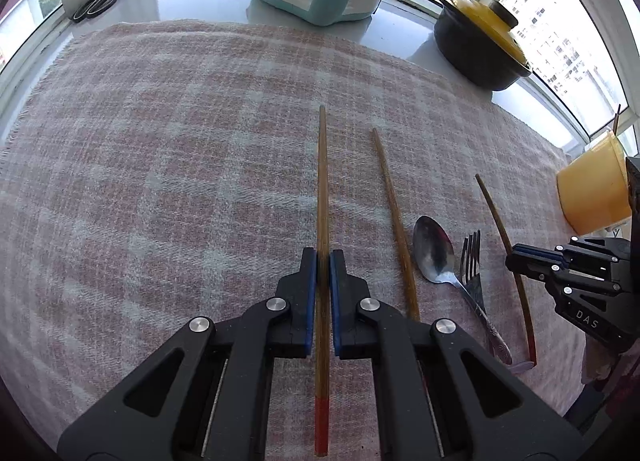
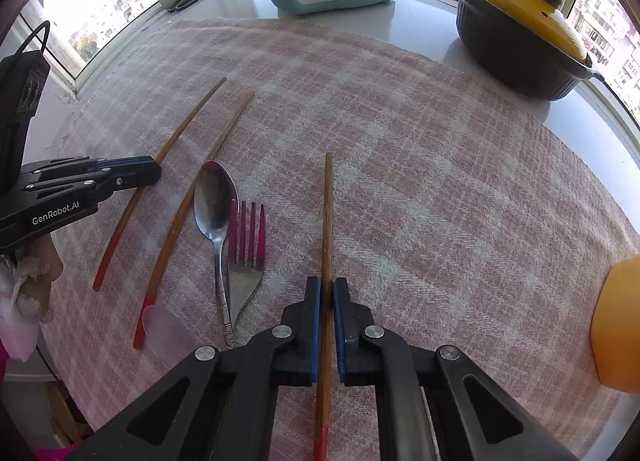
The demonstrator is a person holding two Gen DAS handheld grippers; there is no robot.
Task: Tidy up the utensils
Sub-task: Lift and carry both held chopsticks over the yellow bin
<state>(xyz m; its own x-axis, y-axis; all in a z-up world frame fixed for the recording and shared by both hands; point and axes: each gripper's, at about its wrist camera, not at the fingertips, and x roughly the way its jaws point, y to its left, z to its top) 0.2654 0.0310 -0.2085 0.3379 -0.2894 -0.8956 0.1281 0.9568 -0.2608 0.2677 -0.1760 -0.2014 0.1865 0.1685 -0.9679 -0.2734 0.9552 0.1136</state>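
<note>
While both sets of fingers are clamped on a red-tipped wooden chopstick each, left gripper (image 1: 323,267) and right gripper (image 2: 327,293), you leave the steel spoon (image 2: 214,197) and fork (image 2: 246,257) between them on the checked cloth (image 2: 400,165), likely to pair sticks.

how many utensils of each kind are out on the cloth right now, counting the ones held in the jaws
chopsticks: 3, one in the left gripper, one in the right gripper, one lying loose
spoon: 1
fork: 1
total: 5
</note>
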